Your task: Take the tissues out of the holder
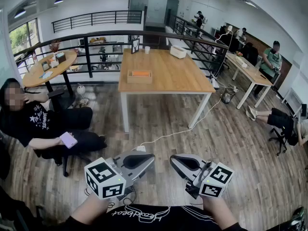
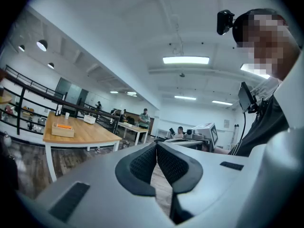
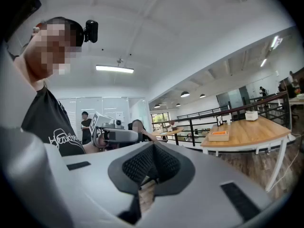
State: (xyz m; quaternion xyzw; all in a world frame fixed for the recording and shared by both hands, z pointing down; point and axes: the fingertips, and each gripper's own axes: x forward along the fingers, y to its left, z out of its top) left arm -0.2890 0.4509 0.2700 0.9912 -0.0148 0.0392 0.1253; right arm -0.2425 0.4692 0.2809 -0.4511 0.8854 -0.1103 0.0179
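Both the left gripper (image 1: 150,157) and the right gripper (image 1: 173,159) have jaws closed on nothing, well apart from the wooden holder (image 1: 139,77) on the table (image 1: 175,78); its tissues (image 1: 140,73), likely soft, light and easy to tear, should be pinched at the top

table (image 1: 166,78) near side: open floor (image 1: 159,117), white cable (image 1: 179,131) crossing | table left: seated person (image 1: 43,124) | behind table: railing (image 1: 89,57)
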